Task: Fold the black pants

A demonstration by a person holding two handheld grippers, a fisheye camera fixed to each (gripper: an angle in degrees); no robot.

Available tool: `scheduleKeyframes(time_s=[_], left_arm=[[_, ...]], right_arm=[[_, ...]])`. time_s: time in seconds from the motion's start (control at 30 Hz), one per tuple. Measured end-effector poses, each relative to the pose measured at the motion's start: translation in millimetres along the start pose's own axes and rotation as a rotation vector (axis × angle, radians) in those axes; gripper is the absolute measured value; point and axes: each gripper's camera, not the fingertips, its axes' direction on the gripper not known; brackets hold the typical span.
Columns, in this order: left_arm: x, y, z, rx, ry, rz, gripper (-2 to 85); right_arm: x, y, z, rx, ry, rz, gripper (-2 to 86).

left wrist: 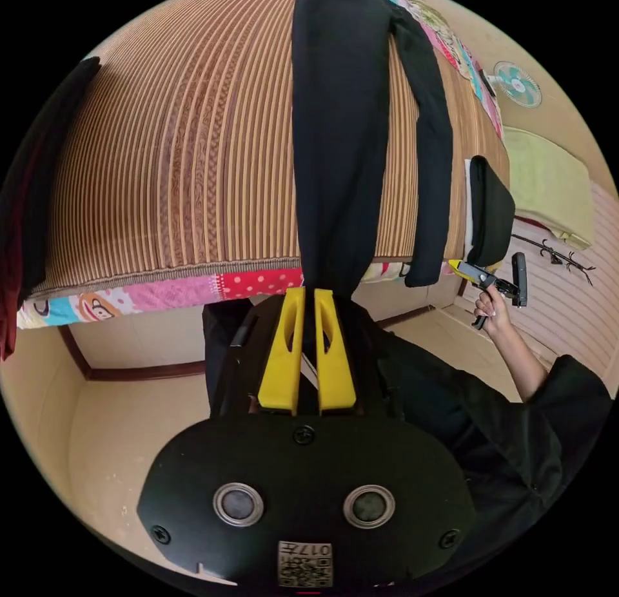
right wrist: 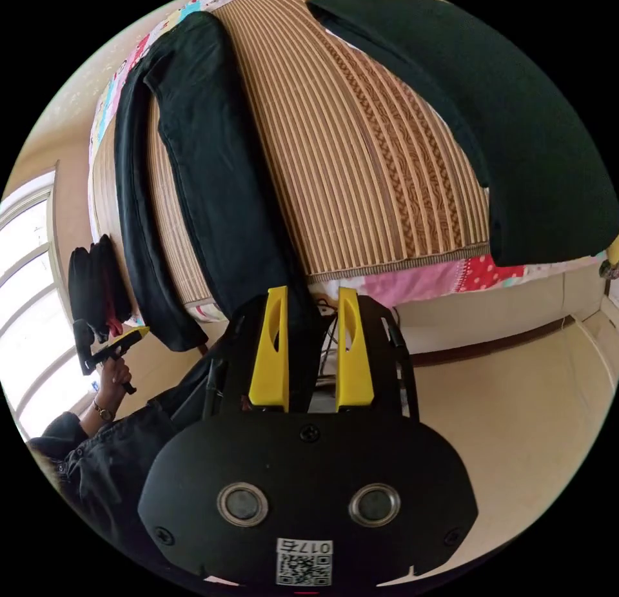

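The black pants [left wrist: 342, 139] lie lengthwise on a striped bed mat [left wrist: 180, 146], both leg ends hanging over the near edge. My left gripper [left wrist: 308, 293] has its yellow jaws close together on the end of the nearer leg. In the right gripper view the pants [right wrist: 213, 171] run down to my right gripper [right wrist: 313, 295], whose jaws stand apart with the leg end between them, against the left jaw. The right gripper [left wrist: 480, 273], held in a hand, sits beside the other leg end [left wrist: 425, 268]. The left gripper [right wrist: 119, 344] sits beside the far leg end.
A large dark garment [right wrist: 516, 126] lies on the mat's right side, and a dark and red pile [left wrist: 32, 191] at the left. A small black folded pile [left wrist: 490, 210] sits at the bed corner. A fan [left wrist: 517, 84], a green blanket [left wrist: 548, 184] and a window [right wrist: 26, 281] are nearby.
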Motion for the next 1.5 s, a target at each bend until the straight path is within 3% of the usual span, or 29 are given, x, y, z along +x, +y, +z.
scheduleKeyframes(time_s=[0.13,0.33,0.43,0.63,0.7,0.8,0.83,0.93,1.0,1.17,1.37,1.5], left_arm=[[-25,12,-3,-0.106,-0.009,-0.029,5.0],[-19,3,-58,0.004,0.097,0.028,8.7],[17,-18,-89,0.049,0.076,0.061,11.9],[136,-49,-130,0.101,0.228,0.323,17.3],[168,-53,-127,0.075,0.214,0.405,17.4],[194,-59,-104,-0.018,0.048,0.44,10.6],[193,-59,-94,-0.043,0.028,0.437,5.6],[170,-55,-84,-0.033,0.042,0.393,4.3],[148,-52,-87,-0.009,0.125,0.343,4.2],[84,-42,-92,0.045,0.353,0.229,4.0],[32,-18,-97,0.131,0.559,0.189,4.0],[1,-6,-92,0.155,0.663,0.157,3.9]], right_arm=[[19,5,20,-0.029,-0.077,0.016,9.8],[23,35,-24,0.064,-0.016,-0.033,6.0],[2,74,-79,0.184,0.089,-0.074,5.1],[-82,128,-167,0.315,0.01,-0.391,4.4],[-100,130,-175,0.296,-0.035,-0.478,4.4],[-108,120,-179,0.253,-0.188,-0.592,5.0],[-102,109,-176,0.185,-0.218,-0.63,5.3],[-72,61,-158,-0.114,-0.254,-0.687,6.6],[-42,20,-160,-0.167,-0.246,-0.625,8.1],[20,-169,-203,0.068,-0.45,-0.332,14.0],[-23,-375,-189,0.281,-0.476,-0.184,15.2],[-53,-440,-167,0.323,-0.472,-0.117,13.7]])
